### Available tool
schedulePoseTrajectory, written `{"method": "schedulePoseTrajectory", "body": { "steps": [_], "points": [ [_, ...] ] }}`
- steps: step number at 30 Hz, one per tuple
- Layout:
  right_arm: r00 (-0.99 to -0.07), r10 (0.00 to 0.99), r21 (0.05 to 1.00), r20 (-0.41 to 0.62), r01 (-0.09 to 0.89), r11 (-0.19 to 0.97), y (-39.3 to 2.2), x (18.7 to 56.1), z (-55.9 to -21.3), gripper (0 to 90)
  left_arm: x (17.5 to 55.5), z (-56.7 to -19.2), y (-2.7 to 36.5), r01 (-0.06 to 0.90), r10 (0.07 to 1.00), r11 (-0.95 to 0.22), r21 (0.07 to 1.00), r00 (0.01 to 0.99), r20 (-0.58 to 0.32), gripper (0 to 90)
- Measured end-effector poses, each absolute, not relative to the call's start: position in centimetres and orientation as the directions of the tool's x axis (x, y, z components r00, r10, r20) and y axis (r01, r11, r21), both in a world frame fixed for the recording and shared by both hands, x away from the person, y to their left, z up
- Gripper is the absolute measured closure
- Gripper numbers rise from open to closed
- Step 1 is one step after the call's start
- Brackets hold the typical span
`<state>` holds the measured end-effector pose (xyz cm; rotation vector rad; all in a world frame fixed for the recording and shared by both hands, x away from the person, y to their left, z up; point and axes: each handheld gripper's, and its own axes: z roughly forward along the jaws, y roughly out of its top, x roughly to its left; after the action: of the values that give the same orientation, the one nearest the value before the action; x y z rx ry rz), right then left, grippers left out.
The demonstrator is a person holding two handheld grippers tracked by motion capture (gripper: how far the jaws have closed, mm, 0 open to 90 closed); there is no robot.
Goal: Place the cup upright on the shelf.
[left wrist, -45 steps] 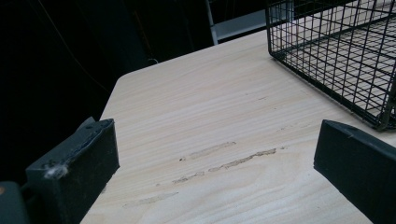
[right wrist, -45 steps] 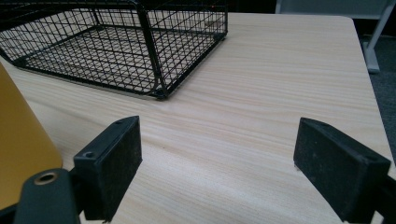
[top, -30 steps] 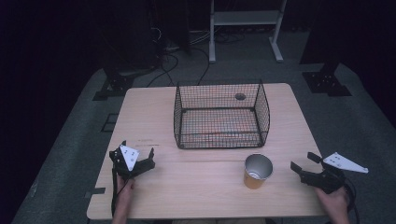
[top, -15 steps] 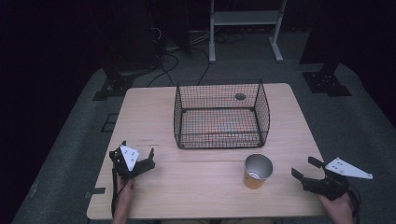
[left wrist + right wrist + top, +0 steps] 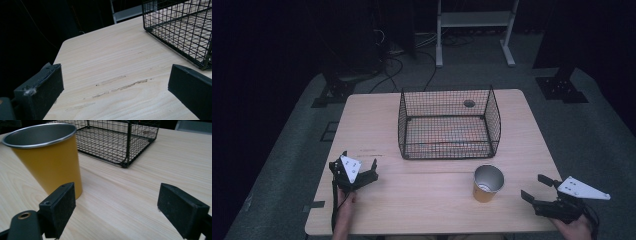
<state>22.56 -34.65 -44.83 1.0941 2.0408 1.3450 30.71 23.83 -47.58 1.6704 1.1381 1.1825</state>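
1. We see a light wooden tabletop (image 5: pixel 432 200) with a black wire basket (image 5: pixel 447 125) standing at its far middle, open at the top.
2. A cup (image 5: pixel 487 183), yellow outside and metal inside, stands upright on the near right part of the tabletop, just near of the basket's right corner and apart from it.
3. Our right gripper (image 5: pixel 539 189) sits at the near right edge of the tabletop, to the right of the cup and clear of it, pointing left and a little far.
4. Its jaws stand wide apart with nothing between them. In the right gripper view the gap (image 5: pixel 116 210) spans bare wood; the cup (image 5: pixel 48 157) rises just past the left jaw and is not touched by either pad.
5. That same view shows the basket (image 5: pixel 117 142) beyond the cup, its near corner post standing on the tabletop (image 5: pixel 150 170).
6. Our left gripper (image 5: pixel 362 172) rests at the near left of the tabletop, held in a hand (image 5: pixel 346 197) that comes in from the near edge, well apart from the cup.
7. Its jaws are also spread wide and hold nothing. In the left gripper view the gap (image 5: pixel 115 92) shows only bare wood with a few faint scuff marks (image 5: pixel 120 85).
8. The basket's corner (image 5: pixel 180 27) shows at the far right of that view, apart from the jaws.
9. Beyond the tabletop lies a dark floor with cables (image 5: pixel 412 60) and a pale metal frame (image 5: pixel 474 30).
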Motion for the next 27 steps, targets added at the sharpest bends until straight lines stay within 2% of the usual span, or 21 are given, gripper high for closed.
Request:
{"method": "schedulePoseTrajectory", "body": {
  "steps": [27],
  "points": [
    [-0.718,0.696,0.896,0.017,0.320,0.308,-29.7,22.6,-44.9,9.4,30.7,-47.6,23.8,0.226,0.950,-0.296,0.928,0.167,0.262,0.0]
  ]
}}
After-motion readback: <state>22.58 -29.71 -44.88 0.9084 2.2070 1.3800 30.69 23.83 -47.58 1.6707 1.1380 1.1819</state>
